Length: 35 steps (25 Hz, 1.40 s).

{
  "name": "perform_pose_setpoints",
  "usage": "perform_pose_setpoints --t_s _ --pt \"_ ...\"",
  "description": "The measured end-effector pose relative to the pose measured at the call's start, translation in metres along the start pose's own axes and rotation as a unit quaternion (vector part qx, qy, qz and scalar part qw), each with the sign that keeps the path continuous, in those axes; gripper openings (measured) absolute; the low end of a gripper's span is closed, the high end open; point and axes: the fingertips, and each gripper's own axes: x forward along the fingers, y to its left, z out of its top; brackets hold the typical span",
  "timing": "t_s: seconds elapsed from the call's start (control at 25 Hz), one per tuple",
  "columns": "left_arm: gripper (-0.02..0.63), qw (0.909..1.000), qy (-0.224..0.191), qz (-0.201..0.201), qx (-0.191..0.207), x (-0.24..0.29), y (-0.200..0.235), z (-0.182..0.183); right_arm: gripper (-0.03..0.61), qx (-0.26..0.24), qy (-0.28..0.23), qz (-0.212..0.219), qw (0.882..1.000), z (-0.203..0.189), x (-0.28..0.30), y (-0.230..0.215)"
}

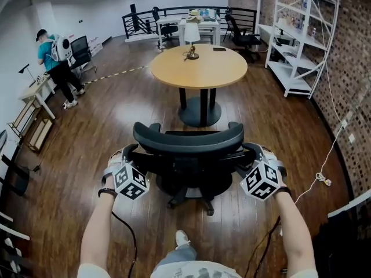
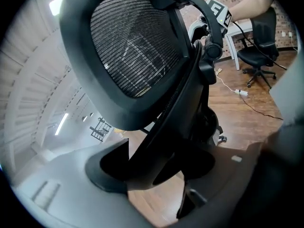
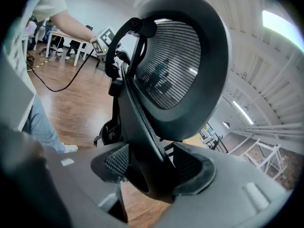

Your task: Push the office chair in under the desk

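A black mesh-backed office chair (image 1: 188, 138) stands in front of me, its back towards me, facing a round wooden table (image 1: 199, 66) on a black pedestal. My left gripper (image 1: 128, 155) is closed on the left edge of the chair's back frame (image 2: 156, 127), which fills the gap between its pads. On the other side, my right gripper (image 1: 250, 154) clasps the right edge of the back frame (image 3: 147, 141) with its jaws wide. Each gripper view shows the mesh backrest (image 2: 133, 46) (image 3: 180, 65) close up and the opposite gripper beyond it.
A small lamp (image 1: 191, 36) stands on the table. White shelving (image 1: 301, 33) lines the brick wall at the right, with a cable (image 1: 322, 178) on the floor below it. A person (image 1: 55, 62) stands by desks at the left. More chairs (image 1: 243, 36) stand behind.
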Motion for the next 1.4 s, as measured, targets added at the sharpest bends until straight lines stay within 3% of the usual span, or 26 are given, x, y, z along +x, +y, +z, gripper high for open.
perform_pose_setpoints --t_s 0.8,1.4 --pt "0.321 0.9986 -0.033 -0.030 0.029 0.147 0.092 0.040 0.288 0.044 0.066 -0.048 0.996 -0.010 0.111 -0.106" --pt "0.325 0.9992 -0.035 -0.015 0.016 0.226 0.134 0.083 0.290 0.031 0.047 -0.059 0.997 -0.032 0.173 -0.189"
